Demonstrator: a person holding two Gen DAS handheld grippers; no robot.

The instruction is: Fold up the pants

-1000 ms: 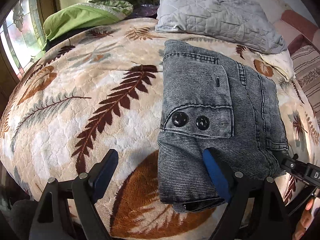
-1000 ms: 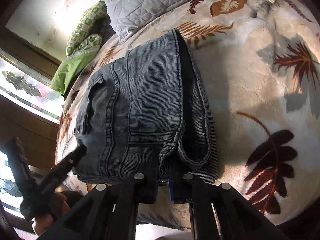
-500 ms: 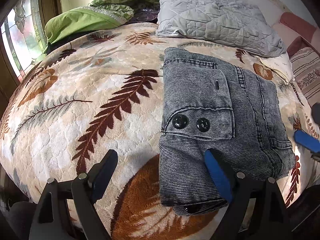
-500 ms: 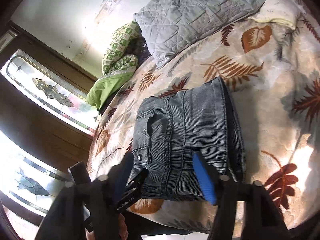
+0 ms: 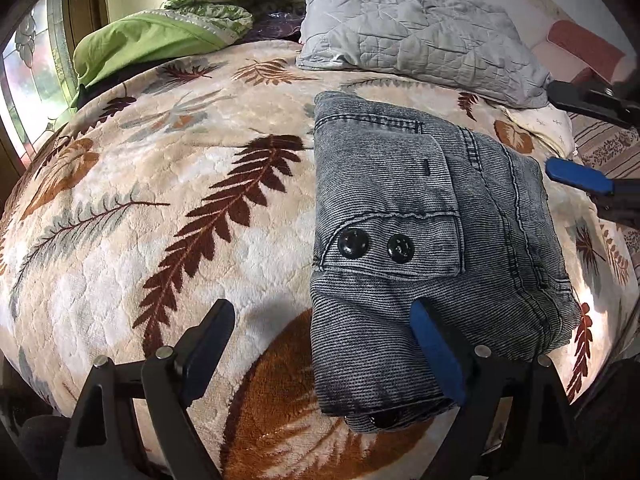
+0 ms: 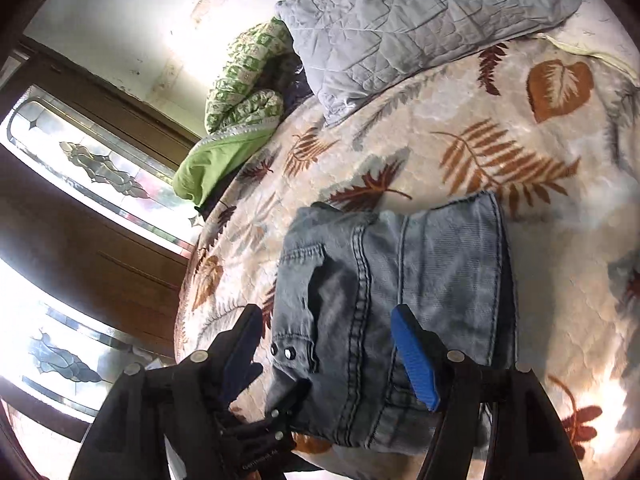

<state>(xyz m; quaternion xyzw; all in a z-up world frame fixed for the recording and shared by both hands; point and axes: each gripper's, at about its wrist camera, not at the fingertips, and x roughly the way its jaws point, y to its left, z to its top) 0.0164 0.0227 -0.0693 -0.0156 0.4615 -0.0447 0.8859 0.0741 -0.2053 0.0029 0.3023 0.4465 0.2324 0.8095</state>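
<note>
Folded pants point(image 5: 432, 248) lie below both tools (left tool point(image 5: 324, 344), right tool point(image 6: 332, 344)), jaws apart, holding nothing.

The folded pants point(image 5: 432, 248) lie on the leaf-patterned blanket point(image 5: 160, 240) that covers the bed, toward its right half in the left wrist view, with open blanket to their left. Behind them, at the head of the bed, a quilted pillow point(image 5: 416, 36) rests on the blanket, and left of that pillow a folded quilt point(image 5: 224, 0) sits on top of another pillow point(image 5: 136, 44). A stained-glass window point(image 6: 100, 168) stands beyond the bed's left edge.
</note>
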